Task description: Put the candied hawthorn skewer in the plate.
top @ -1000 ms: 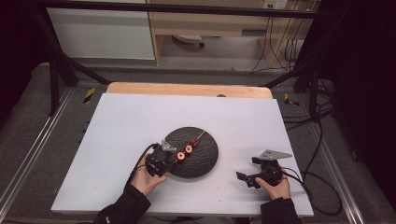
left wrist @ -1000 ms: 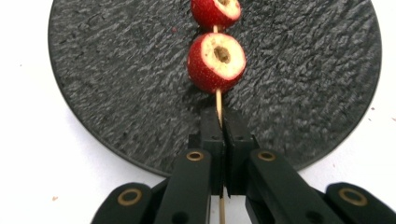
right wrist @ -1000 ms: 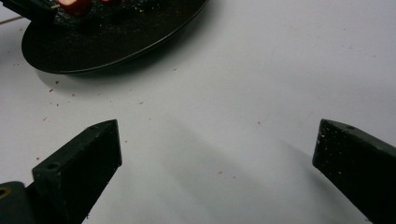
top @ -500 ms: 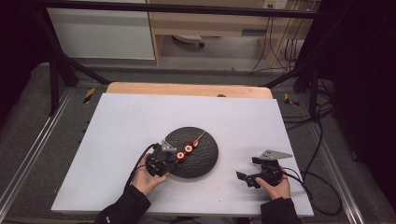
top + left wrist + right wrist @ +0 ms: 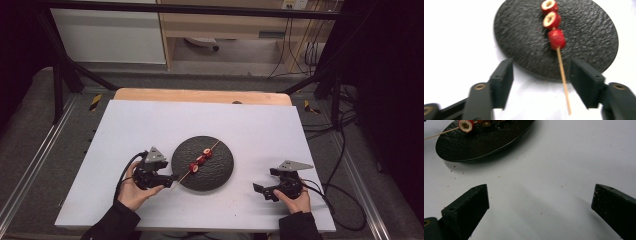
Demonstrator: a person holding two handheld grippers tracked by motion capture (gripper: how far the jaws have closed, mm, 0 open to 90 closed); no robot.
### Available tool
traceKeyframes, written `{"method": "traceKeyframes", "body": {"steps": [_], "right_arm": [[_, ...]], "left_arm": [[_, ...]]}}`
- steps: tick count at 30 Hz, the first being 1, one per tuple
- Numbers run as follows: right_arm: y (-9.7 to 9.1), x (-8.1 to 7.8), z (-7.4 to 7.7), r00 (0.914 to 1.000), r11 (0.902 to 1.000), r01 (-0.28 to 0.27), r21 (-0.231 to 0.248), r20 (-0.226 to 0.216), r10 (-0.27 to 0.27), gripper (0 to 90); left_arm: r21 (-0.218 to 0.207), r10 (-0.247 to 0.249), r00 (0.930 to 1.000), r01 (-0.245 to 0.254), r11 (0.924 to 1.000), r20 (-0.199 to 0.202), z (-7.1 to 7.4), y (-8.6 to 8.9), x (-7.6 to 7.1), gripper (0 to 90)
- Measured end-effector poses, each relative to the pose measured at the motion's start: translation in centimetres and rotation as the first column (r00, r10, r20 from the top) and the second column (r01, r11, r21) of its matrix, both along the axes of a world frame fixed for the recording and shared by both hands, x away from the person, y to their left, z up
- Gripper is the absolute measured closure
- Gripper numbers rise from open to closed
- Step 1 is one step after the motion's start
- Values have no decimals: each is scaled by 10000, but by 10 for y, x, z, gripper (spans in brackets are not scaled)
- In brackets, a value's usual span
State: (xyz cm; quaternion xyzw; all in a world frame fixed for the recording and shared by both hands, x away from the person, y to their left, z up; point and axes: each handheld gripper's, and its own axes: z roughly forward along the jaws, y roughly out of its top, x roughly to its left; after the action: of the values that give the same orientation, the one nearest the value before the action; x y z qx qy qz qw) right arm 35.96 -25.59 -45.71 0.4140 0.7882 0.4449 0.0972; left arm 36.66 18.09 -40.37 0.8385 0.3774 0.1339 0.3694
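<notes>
Left claw [image 5: 172, 180] sitting at the plate's [image 5: 220, 172] eight o'clock; its jaws have just been opening, gripping nothing, skewer [image 5: 562, 75] stick lying loose between them. Right claw [image 5: 260, 190] resting wide open, empty, at four o'clock on the surface [image 5: 150, 125]. Skewer lying across the plate.

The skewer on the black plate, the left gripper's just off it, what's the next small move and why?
Probably ease the left gripper straight back from the skewer. Its jaws have just been opening and stand clear either side of the stick, which lies free with three fruit pieces on the black plate and its bare end over the white table. A sideways move might knock it.
</notes>
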Motion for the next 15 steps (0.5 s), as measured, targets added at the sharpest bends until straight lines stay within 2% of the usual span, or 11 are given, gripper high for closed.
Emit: {"method": "traceKeyframes", "body": {"steps": [6, 15], "right_arm": [[0, 0, 0, 10000, 10000, 29, -1, 19, -29, 17], [0, -1, 1, 10000, 10000, 37, 3, -11, -37, 12]], "left_arm": [[-401, 218, 9995, -210, 9990, 208, -5, 32, -6, 241], [-611, 315, 9991, -297, 9977, 272, -27, 67, -15, 122]]}}
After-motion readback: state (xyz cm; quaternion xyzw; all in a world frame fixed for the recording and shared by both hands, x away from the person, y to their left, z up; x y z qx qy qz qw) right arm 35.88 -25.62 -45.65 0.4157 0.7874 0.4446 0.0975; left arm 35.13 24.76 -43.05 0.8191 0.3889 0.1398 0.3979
